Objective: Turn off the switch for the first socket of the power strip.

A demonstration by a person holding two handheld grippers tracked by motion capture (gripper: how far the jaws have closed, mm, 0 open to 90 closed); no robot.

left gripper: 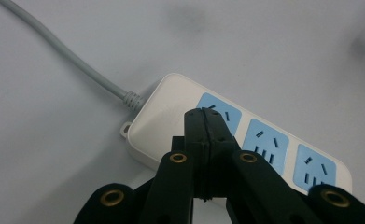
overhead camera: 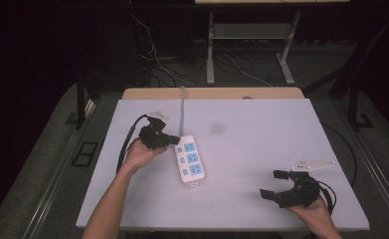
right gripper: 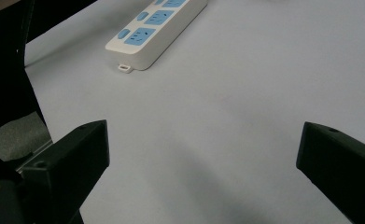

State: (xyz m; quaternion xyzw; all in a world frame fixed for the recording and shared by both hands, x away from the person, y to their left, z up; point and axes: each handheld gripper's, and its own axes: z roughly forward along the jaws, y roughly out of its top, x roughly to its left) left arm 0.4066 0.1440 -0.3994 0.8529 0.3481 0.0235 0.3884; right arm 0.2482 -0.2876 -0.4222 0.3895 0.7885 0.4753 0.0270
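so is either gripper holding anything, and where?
Nothing held. Left gripper is shut empty over the power strip; right gripper is open above bare table.

The left tool (left gripper: pixel 203 116) has its black jaws pressed flat together, tips over the near end of a white power strip (left gripper: pixel 164 116) — beside its first blue socket (left gripper: pixel 220 112). A grey cord (left gripper: pixel 63 53) runs off across the pale desk (left gripper: pixel 54 154).

Black two-fingered grippers, left (overhead camera: pixel 174 140) and right (overhead camera: pixel 274 183), brass-ringed screws, trailing black cables, bare forearms.
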